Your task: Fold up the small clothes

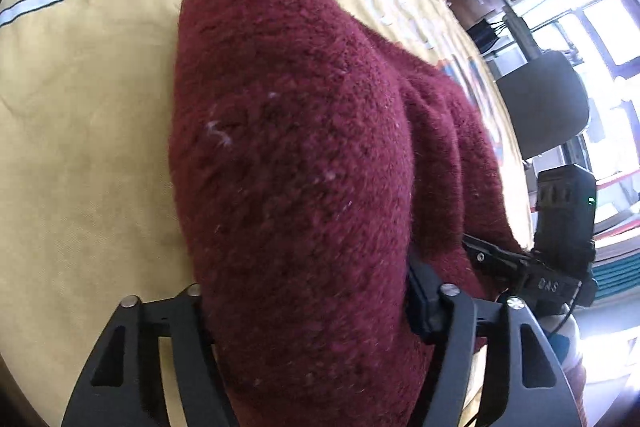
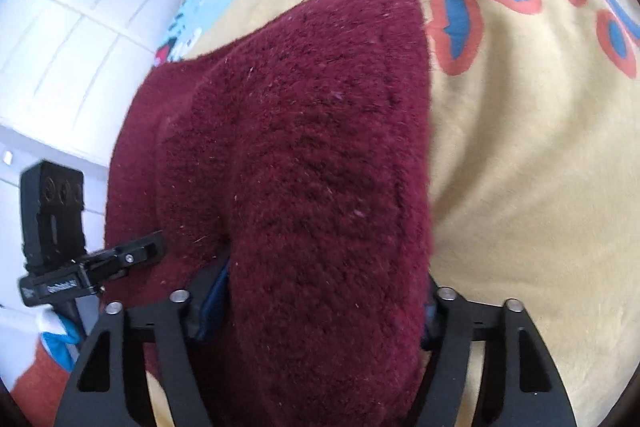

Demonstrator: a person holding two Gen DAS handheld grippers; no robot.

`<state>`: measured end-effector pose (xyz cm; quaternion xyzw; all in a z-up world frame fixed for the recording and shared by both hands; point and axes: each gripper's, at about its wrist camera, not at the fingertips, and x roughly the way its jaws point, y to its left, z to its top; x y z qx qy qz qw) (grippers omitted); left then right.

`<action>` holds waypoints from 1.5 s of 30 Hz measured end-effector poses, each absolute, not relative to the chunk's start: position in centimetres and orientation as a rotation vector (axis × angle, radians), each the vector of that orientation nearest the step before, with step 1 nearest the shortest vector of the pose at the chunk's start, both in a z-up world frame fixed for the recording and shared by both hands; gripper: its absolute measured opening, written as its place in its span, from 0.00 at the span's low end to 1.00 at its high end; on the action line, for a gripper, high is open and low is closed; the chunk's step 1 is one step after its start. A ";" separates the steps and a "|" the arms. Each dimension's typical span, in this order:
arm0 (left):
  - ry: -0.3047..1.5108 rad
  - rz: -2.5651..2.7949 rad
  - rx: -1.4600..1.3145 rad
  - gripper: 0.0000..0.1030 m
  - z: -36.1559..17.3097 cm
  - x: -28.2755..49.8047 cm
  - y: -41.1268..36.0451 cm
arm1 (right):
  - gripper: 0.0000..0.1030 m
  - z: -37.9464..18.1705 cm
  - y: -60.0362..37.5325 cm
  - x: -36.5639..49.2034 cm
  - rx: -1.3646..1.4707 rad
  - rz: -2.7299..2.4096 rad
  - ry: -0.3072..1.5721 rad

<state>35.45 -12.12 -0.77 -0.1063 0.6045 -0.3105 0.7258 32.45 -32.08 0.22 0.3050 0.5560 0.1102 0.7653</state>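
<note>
Left tool (image 1: 304,307) beside "DAS"-marked right tool (image 1: 480,255)

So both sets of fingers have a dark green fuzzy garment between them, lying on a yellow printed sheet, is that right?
Not quite: the fuzzy garment is dark red, not green, as both wrist views show. The rest holds: it sits between both sets of fingers, on the yellow printed sheet.

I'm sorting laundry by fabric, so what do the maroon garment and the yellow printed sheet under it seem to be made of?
Maroon garment: looks like fuzzy knit, maybe wool or fleece; nubby pile, lint specks. Yellow printed sheet: looks like smooth matte woven cloth, possibly cotton; soft creases, flat printed graphics.
</note>
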 end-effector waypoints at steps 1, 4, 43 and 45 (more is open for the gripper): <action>1.327 -0.685 -0.236 0.55 -0.6 35.3 -11.9 | 0.65 0.2 -32.3 32.2 0.674 0.242 1.199; 1.307 -0.685 -0.221 0.52 0.0 34.9 -11.5 | 0.62 0.4 -32.2 31.8 0.676 0.234 1.173; 1.186 -0.605 -0.087 0.60 4.7 28.4 6.1 | 0.63 4.7 -28.2 27.8 0.515 0.277 1.155; 1.179 -0.581 -0.085 0.62 4.2 27.9 5.2 | 0.63 4.0 -28.5 26.4 0.511 0.249 1.174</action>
